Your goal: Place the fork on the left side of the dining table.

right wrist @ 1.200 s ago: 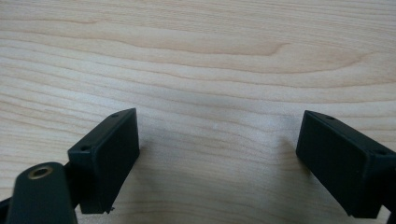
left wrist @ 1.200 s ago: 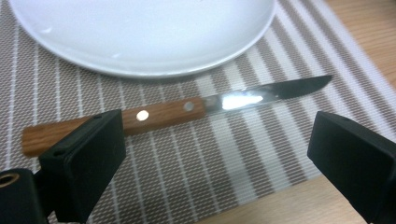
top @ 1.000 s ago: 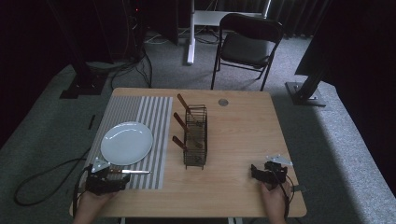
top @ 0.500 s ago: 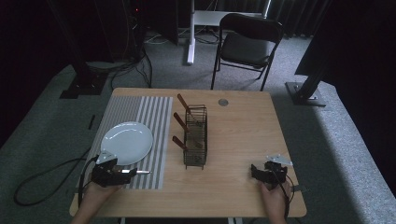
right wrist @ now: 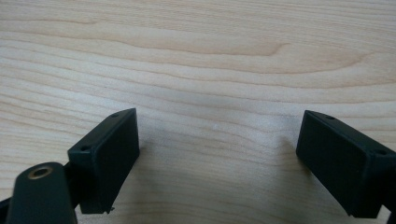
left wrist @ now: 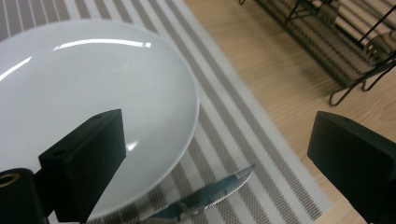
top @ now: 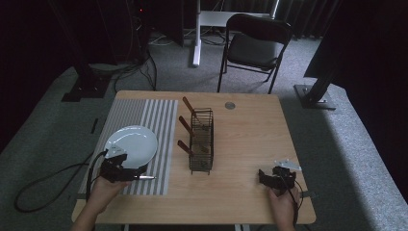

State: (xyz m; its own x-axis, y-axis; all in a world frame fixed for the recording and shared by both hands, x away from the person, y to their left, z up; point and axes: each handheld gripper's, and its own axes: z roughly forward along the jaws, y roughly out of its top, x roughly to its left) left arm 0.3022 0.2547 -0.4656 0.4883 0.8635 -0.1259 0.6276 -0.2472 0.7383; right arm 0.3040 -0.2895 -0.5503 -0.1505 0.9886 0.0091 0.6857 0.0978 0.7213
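High view: my left gripper (top: 126, 172) sits at the plate's (top: 131, 143) near rim on the mat (top: 159, 120), knife (top: 144, 177) just beside.

Left gripper view: jaws wide; the blade (left wrist: 219, 191) lies between them. Risk: I pinch knife with plate, or tip the rim.

Right gripper view: my right gripper (right wrist: 217, 158), wide, over bare table (right wrist: 196, 56).

Open hand-held gripper (right wrist: 219, 158) over table (right wrist: 210, 60)

Both forearms reach in over the table's near edge. The left gripper (top: 126, 171) sits near the left corner, jaws wide apart; the right gripper (top: 267, 178) near the right corner, jaws likewise spread.
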